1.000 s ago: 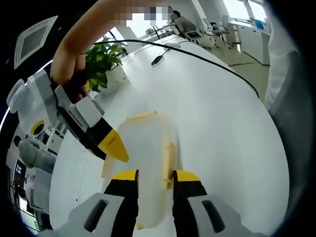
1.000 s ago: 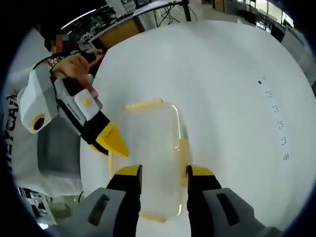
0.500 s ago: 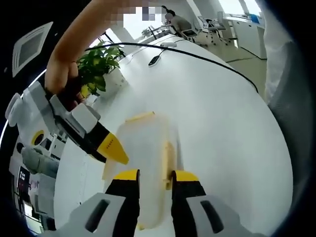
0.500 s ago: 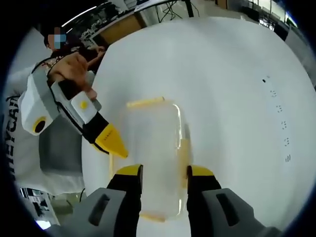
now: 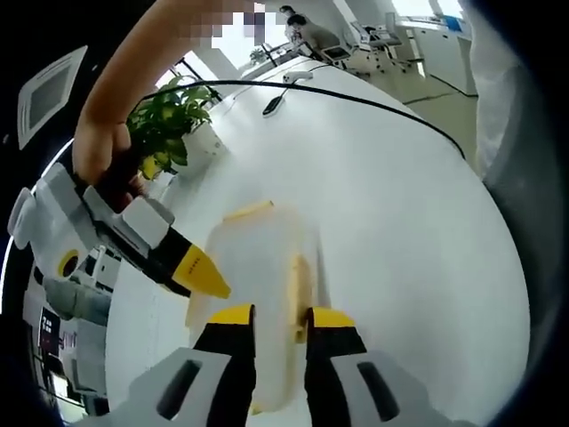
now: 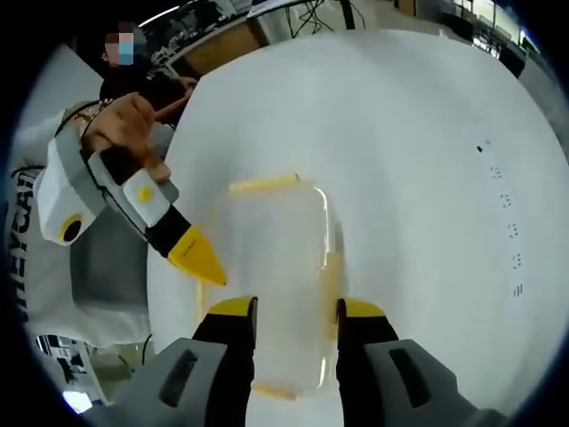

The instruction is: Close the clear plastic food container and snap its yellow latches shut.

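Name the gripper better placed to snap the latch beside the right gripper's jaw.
Right, probably. In the right gripper view the right gripper hangs open over the container, one jaw beside that latch; the left gripper points at the opposite side.

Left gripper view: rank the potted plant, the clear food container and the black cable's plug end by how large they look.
1. Clear food container, though it lies nearest the camera.
2. Potted plant.
3. Black cable's plug end, smallest and farthest away.
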A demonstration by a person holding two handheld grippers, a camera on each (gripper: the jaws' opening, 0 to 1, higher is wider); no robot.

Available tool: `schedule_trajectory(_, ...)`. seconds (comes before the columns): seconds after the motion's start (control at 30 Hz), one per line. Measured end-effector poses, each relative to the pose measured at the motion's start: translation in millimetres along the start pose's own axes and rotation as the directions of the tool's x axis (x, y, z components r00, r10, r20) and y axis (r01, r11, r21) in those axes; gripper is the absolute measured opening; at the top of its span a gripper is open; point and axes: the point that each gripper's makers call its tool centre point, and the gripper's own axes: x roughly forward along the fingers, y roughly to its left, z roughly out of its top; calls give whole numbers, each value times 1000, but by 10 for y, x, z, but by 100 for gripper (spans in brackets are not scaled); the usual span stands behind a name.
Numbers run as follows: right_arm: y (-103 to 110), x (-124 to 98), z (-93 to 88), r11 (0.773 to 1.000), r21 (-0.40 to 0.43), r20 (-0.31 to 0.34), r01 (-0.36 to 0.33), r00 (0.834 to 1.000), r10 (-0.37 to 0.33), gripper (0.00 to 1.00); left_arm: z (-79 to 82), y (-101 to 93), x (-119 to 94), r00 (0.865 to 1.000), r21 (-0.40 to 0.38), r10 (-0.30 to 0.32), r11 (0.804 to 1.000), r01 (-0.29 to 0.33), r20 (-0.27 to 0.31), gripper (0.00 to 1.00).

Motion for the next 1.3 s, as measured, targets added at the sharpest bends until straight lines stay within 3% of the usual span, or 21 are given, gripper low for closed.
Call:
schedule_trajectory(0.17, 34, 14, 0, 1000, 2, -9, 9, 1000, -9, 32, 59, -7, 13, 1000, 39, 20, 999, -20, -12, 11)
schedule_trajectory(0.33, 44, 19, -10, 1000, -2, -9, 8, 1000, -8, 32, 15, -17, 10, 1000, 54, 18, 998, -17, -16, 12)
schedule_trajectory(0.43, 53, 18, 2, 999, -33, 7, 10, 1000, -9, 33, 19, -2, 5, 1000, 41, 14, 999, -14, -20, 13)
schedule_trajectory(0.67, 43, -21, 26, 994, -70, 83, 88, 993, -82, 33, 35, 21, -37, 1000, -34, -10, 999, 10, -4, 14)
schedule_trajectory(0.8, -2, -73, -38, 983, -62, 133, 174, 977, -165, 42, -6, -6, -129, 999, -126, -36, 991, 35, -4, 31)
schedule_trajectory(0.9, 54, -126, -83, 978, -58, 177, 200, 966, -187, 52, -42, 65, -234, 1000, -169, -13, 986, 13, -1, 35)
schedule_trajectory(1.0, 62, -234, -119, 962, -61, 229, 267, 942, -247, 55, -105, 163, -324, 1000, -226, 7, 974, -6, 5, 40)
schedule_trajectory(1.07, 109, -274, -160, 960, -58, 239, 273, 938, -252, 58, -189, 270, -369, 999, -265, 36, 964, -37, -10, 50)
schedule_trajectory(1.2, 175, -351, -261, 952, -58, 258, 299, 926, -275, 64, -312, 428, -421, 997, -264, 78, 961, -82, -25, 69)
schedule_trajectory(1.3, 230, -349, -354, 957, -57, 256, 285, 931, -262, 65, -400, 506, -452, 996, -289, 82, 953, -89, -34, 74)
